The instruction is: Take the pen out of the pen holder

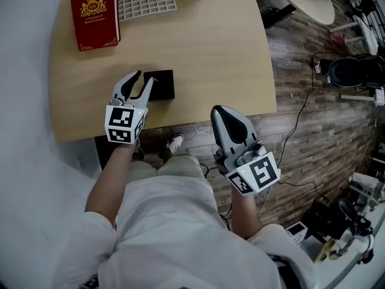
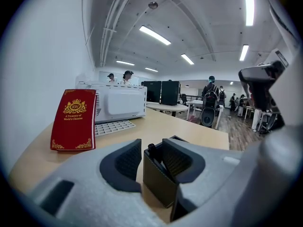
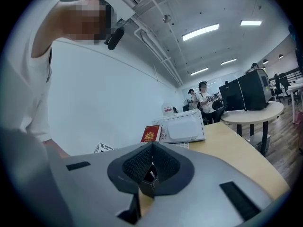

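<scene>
Right gripper (image 1: 218, 109): nearest the person, off the front edge of the table (image 1: 210, 53), jaws closed together and empty. Left gripper (image 1: 144, 77): over the table edge, jaws part-way apart astride the near side of the black pen holder (image 1: 163, 84). Pen (image 2: 151, 150): upright in the holder, its top between the pads, a gap visible at the left pad. Beyond: red book (image 1: 93, 14) and white appliance (image 2: 120, 102).
</scene>
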Action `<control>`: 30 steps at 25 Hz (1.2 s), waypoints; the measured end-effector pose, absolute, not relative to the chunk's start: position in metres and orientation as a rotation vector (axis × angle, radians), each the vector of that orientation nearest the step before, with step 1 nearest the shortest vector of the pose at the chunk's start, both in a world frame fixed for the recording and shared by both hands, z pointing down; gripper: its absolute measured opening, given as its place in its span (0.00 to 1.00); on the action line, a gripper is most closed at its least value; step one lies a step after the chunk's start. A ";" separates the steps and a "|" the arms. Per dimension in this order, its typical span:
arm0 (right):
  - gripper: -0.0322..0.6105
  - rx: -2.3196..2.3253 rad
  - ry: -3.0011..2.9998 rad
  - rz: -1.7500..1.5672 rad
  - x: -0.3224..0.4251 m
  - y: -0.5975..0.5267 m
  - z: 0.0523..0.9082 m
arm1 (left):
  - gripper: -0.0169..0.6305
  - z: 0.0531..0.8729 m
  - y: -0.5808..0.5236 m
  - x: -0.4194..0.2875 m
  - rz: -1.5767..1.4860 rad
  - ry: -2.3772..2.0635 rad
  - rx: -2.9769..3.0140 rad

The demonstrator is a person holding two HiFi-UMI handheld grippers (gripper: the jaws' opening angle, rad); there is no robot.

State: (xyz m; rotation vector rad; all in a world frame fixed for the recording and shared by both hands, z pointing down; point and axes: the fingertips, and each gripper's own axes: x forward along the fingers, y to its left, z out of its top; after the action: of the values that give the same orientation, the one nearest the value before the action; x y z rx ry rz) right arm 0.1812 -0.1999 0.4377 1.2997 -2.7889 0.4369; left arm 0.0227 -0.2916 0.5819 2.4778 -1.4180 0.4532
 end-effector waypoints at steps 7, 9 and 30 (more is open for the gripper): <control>0.05 1.311 -2.785 0.450 0.185 -0.189 0.440 | 0.25 0.582 -0.288 0.029 0.434 -1.406 2.488; 0.05 1.316 -2.783 0.457 0.188 -0.187 0.442 | 0.25 0.581 -0.289 0.030 0.429 -1.409 2.490; 0.05 1.367 -2.794 0.499 0.198 -0.178 0.450 | 0.19 0.585 -0.286 0.063 0.532 -1.295 2.559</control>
State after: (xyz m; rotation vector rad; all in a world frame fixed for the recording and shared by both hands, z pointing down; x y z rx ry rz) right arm 0.1982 -0.1778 0.4500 1.3667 -2.7942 0.4991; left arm 0.0629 -0.2864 0.5850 2.5588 -1.2952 0.5321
